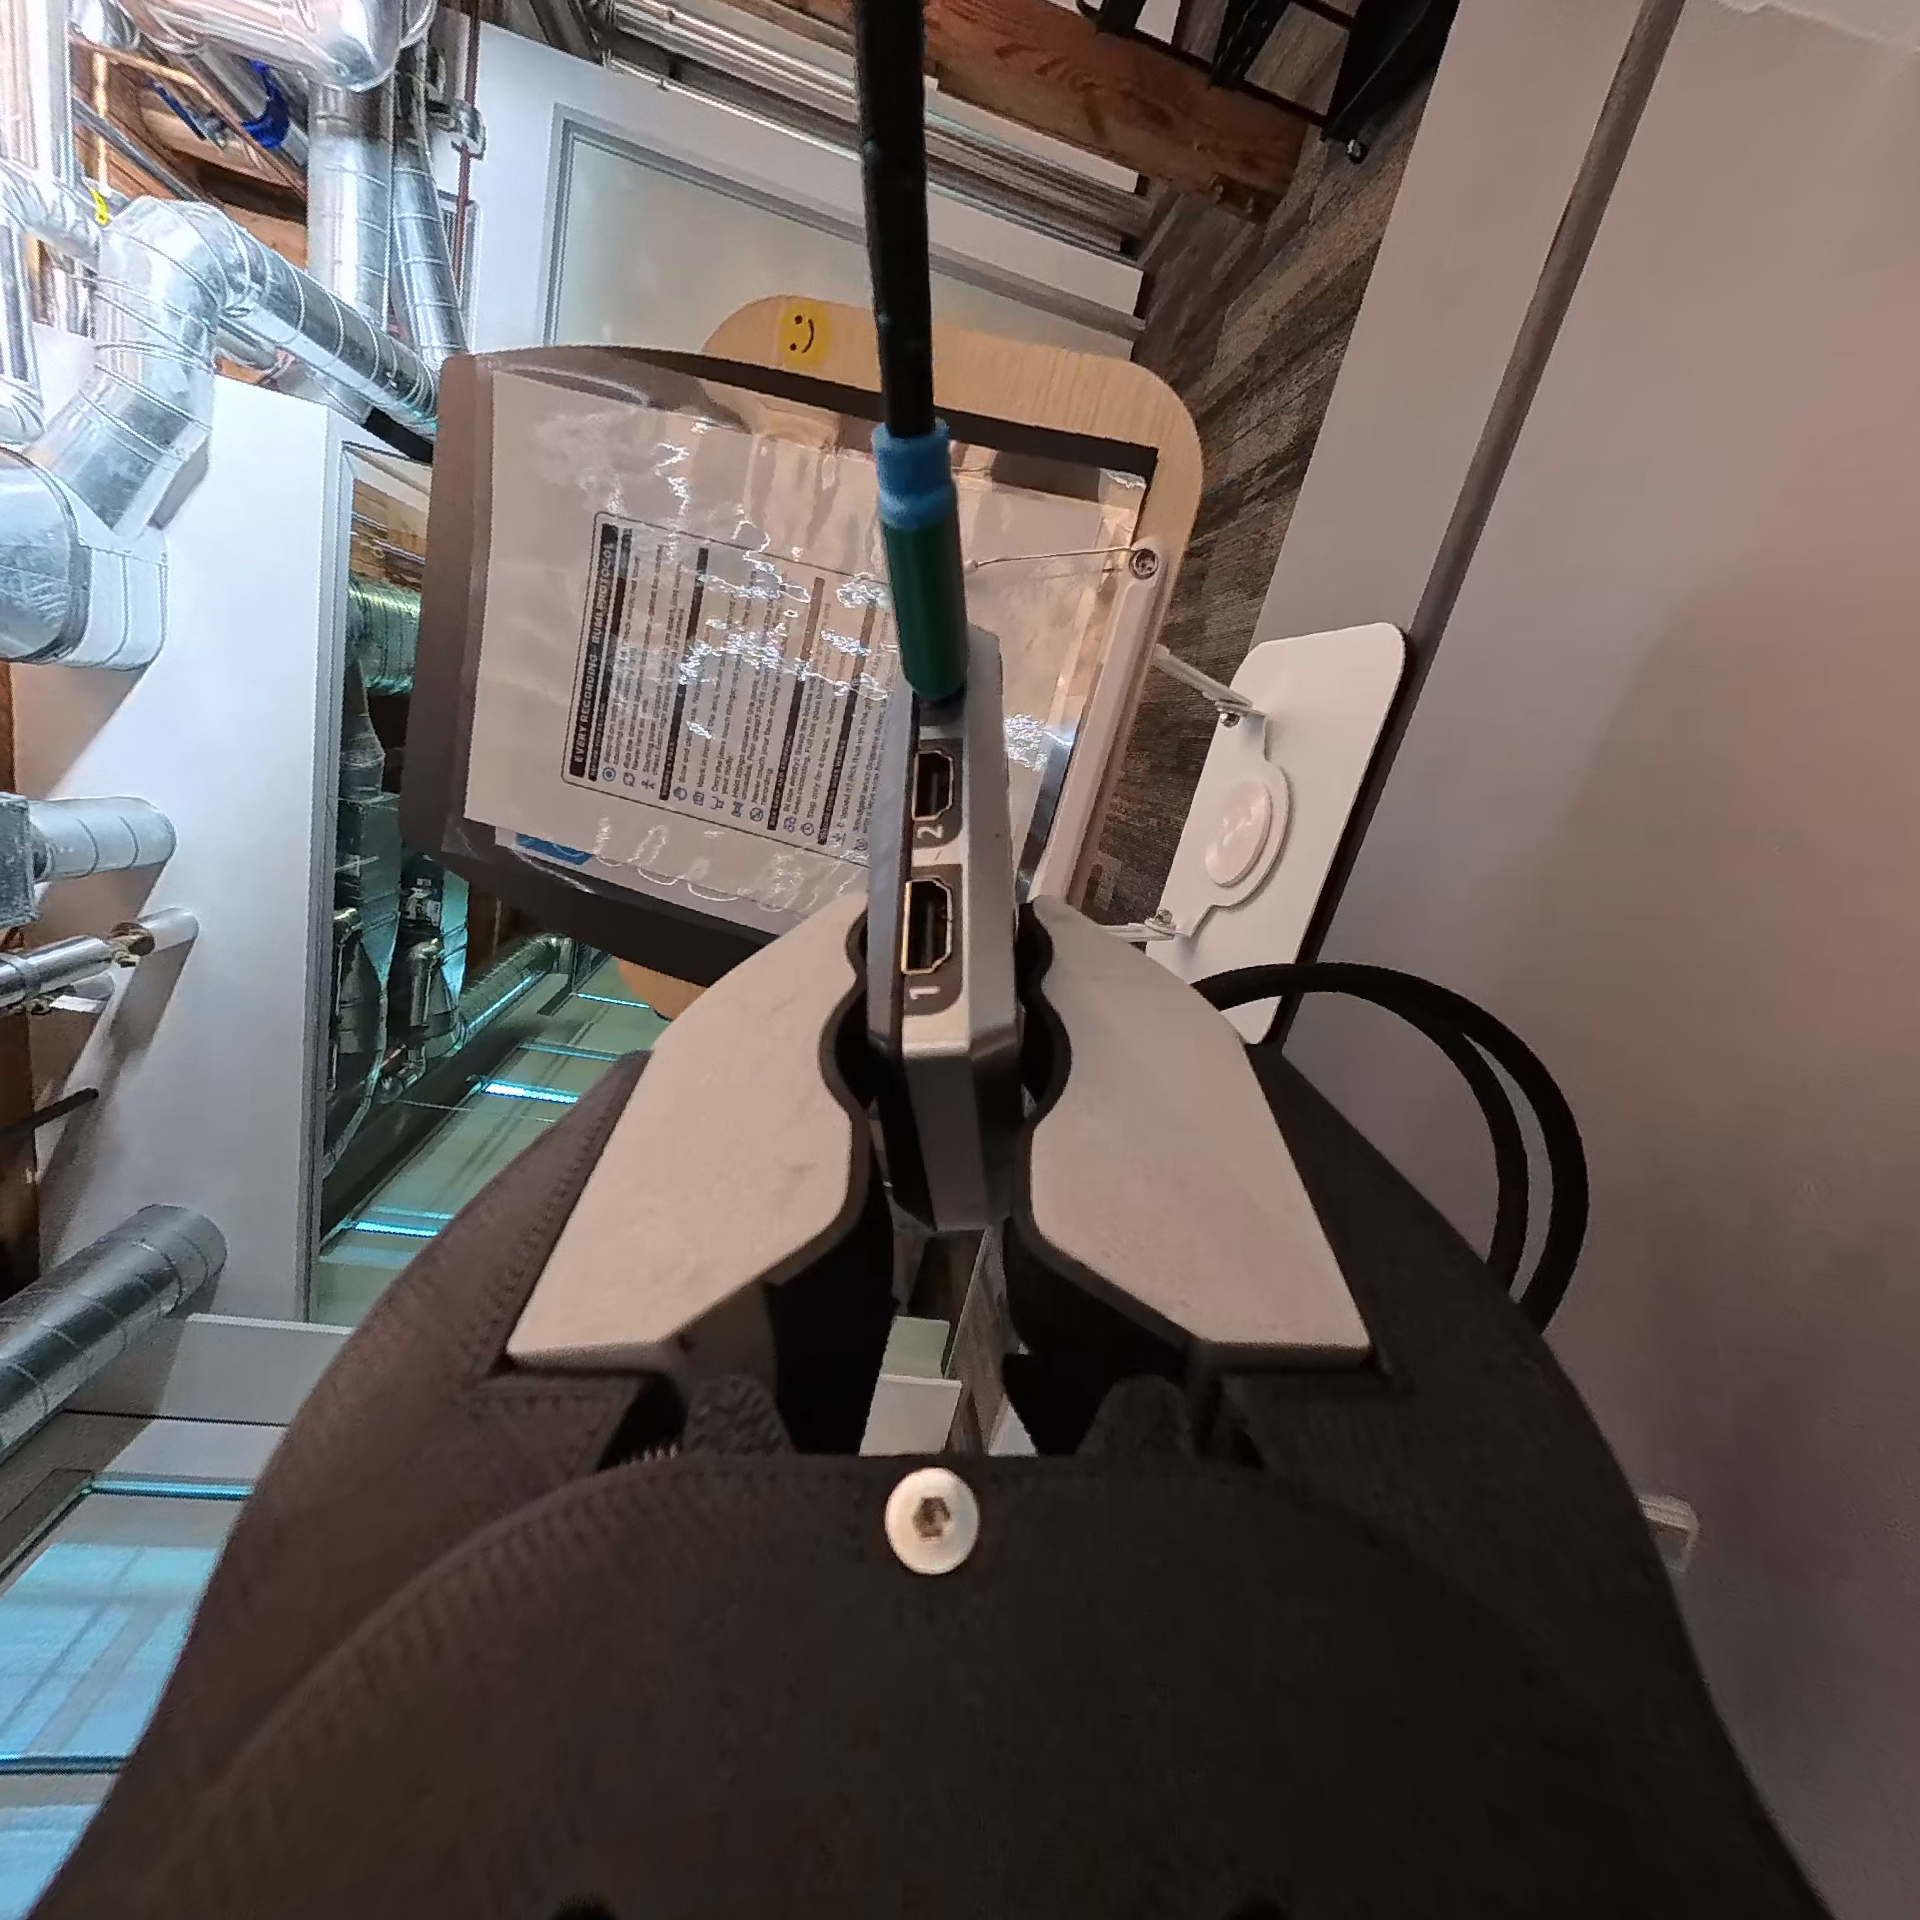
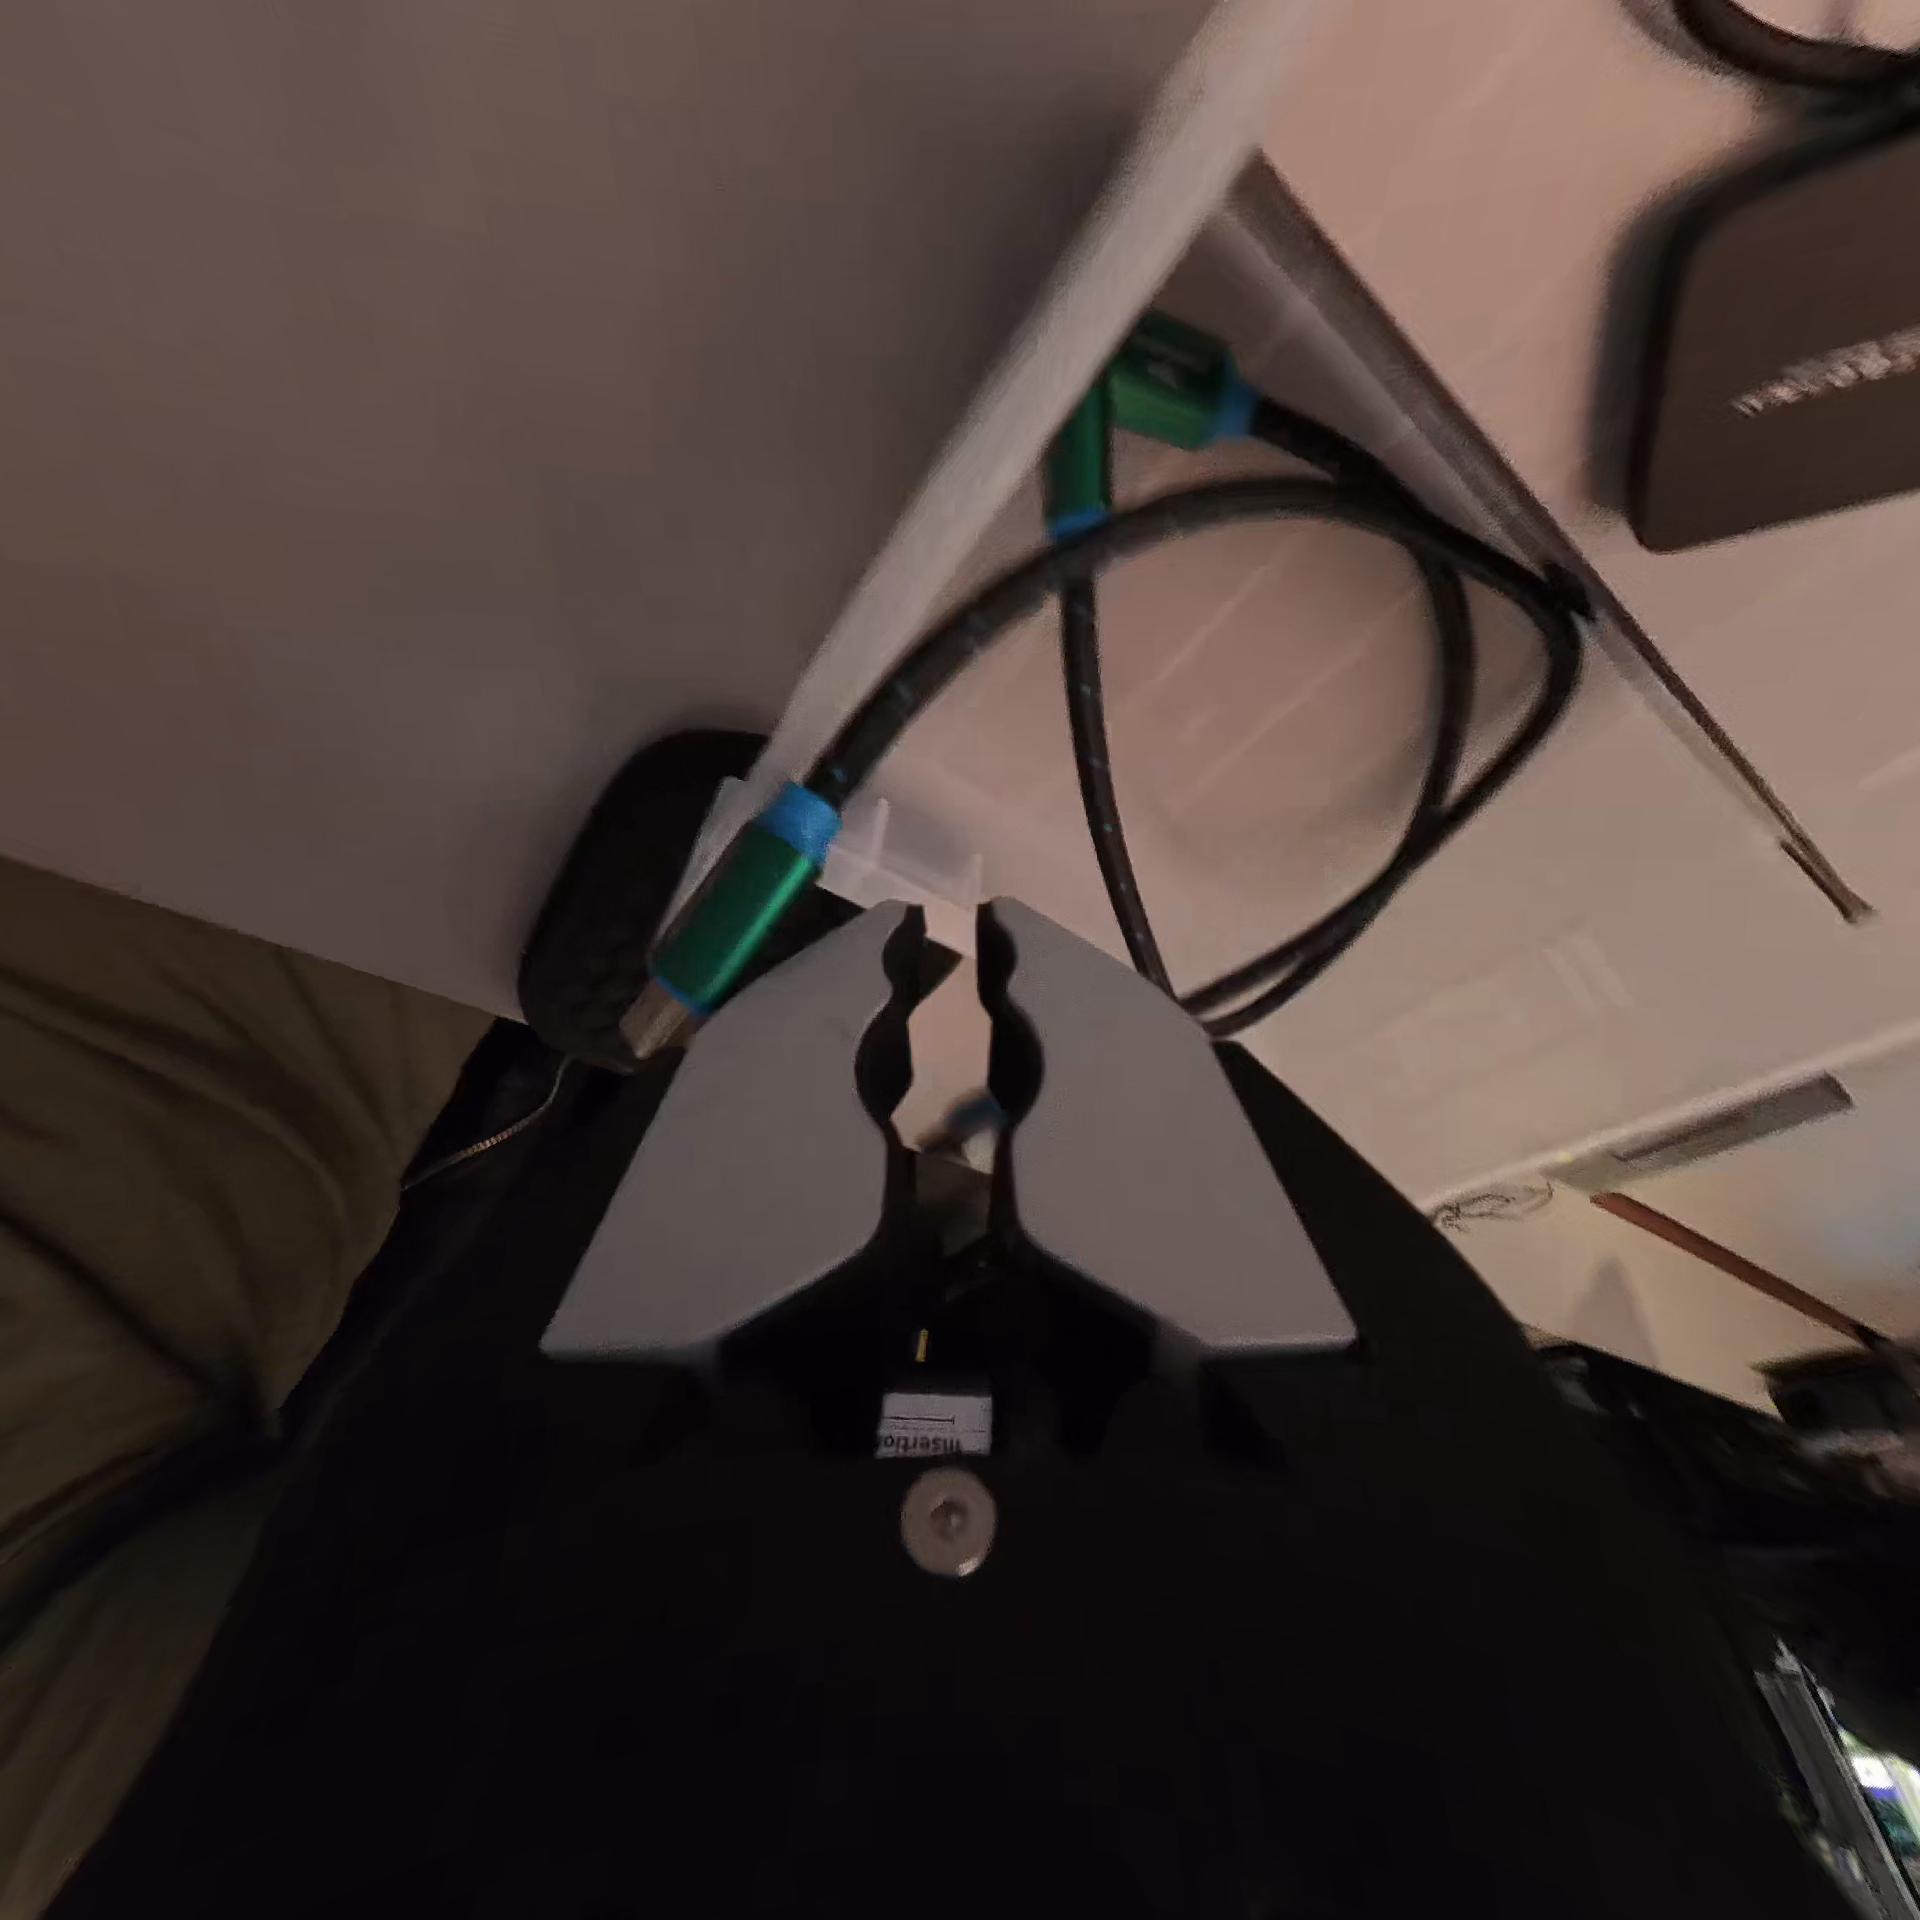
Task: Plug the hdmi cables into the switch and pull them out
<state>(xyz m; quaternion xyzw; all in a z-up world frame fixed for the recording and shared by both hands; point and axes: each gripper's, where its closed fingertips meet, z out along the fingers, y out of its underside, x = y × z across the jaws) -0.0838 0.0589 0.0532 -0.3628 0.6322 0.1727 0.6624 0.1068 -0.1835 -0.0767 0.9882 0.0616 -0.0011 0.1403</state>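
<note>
Left wrist view: the white desk (image 1: 1714, 727) is filling the right side, seen turned on edge, with silver ducting (image 1: 156, 343) running across the left background. A wooden board (image 1: 1143, 416) carrying a printed sheet under clear plastic (image 1: 727, 644) is standing behind the fingers. A white plate (image 1: 1278, 821) is lying on the desk near that board, and loops of black cable (image 1: 1496, 1101) are curving out just beside the left gripper's right finger.

The left gripper (image 1: 943, 966) is clamping the grey hdmi switch (image 1: 961, 935) edgewise, its fingers (image 1: 748, 1143) closing narrow on the two flat faces. The switch is pointing away from the camera, held up off the desk. Two ports on its narrow edge are showing open. At the far end, a green plug (image 1: 920, 603) with a blue collar is sitting in the switch, its black cable rising out of the top of the frame.

Right wrist view, blurred and dim: the desk (image 2: 1351, 779) is running diagonally. A dark flat device (image 2: 1787, 343) is lying at upper right. Black braided cables (image 2: 1455, 644) are looping on the surface, with two green plugs (image 2: 1153, 405) near the desk edge.

The right gripper (image 2: 948, 925) is holding nothing visible; its fingers (image 2: 1143, 1143) are standing slightly apart, a narrow gap showing. A third green plug with metal tip (image 2: 727, 935) is lying just beside the left finger, not between them. A black mesh object (image 2: 603, 894) is sitting behind it at the desk edge.
</note>
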